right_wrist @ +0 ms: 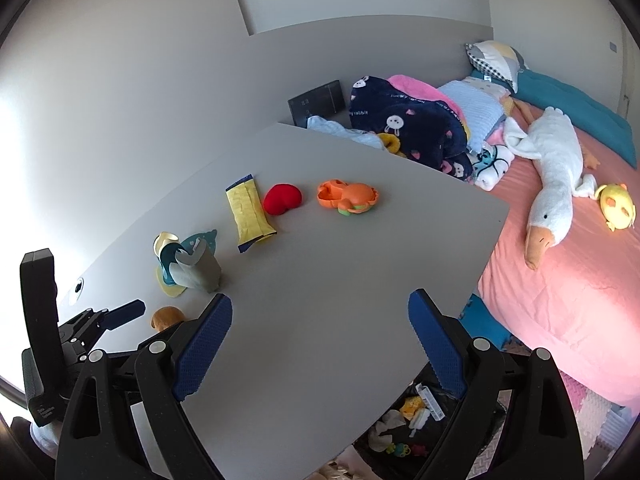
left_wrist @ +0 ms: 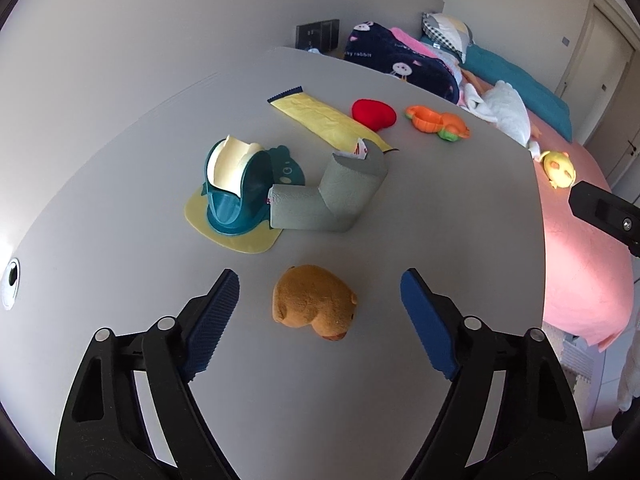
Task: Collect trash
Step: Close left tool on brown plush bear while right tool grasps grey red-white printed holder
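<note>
On the grey table (left_wrist: 440, 208) lie a brown plush toy (left_wrist: 314, 302), a grey L-shaped foam corner guard (left_wrist: 328, 200), a yellow wrapper (left_wrist: 324, 122), a red plush heart (left_wrist: 374, 114) and an orange plastic toy (left_wrist: 438, 122). My left gripper (left_wrist: 320, 320) is open, its jaws on either side of the brown plush, just short of it. My right gripper (right_wrist: 320, 344) is open and empty above the table's near right part. The wrapper (right_wrist: 248, 212), corner guard (right_wrist: 198, 270) and brown plush (right_wrist: 166, 318) also show in the right wrist view. A bin with trash (right_wrist: 416, 420) stands below the table's edge.
A teal tape dispenser (left_wrist: 236, 192) stands on a yellow mat (left_wrist: 240, 236) beside the foam guard. A bed with a pink sheet (right_wrist: 560, 300), a goose plush (right_wrist: 556, 176), a yellow chick plush (right_wrist: 618, 206) and blankets lies right of the table. A wall runs along the left.
</note>
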`<state>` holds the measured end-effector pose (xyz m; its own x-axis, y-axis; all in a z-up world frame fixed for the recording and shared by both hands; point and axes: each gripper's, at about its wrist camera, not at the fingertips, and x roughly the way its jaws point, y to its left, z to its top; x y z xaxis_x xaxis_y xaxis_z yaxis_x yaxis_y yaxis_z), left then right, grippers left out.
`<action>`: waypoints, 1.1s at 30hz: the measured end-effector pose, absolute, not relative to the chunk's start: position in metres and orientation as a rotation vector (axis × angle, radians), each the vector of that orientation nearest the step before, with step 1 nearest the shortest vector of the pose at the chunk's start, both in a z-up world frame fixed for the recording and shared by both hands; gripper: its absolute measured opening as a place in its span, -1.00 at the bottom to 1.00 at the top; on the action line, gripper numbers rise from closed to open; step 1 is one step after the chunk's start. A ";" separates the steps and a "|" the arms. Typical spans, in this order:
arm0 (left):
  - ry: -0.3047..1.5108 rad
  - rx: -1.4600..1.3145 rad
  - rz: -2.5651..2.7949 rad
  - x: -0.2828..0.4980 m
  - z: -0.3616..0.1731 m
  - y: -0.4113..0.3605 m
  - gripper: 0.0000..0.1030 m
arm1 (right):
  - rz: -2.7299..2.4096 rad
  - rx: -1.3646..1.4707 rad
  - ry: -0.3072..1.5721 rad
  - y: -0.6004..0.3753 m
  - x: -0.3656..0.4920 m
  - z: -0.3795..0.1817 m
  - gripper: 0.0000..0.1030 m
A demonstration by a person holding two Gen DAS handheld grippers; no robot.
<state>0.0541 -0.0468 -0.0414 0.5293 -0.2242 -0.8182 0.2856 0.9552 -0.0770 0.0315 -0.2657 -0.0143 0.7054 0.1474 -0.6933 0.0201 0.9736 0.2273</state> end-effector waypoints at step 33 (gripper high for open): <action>0.988 -0.029 -0.110 0.049 -0.039 0.053 -0.09 | 0.345 0.102 0.907 -0.150 0.109 -0.052 0.74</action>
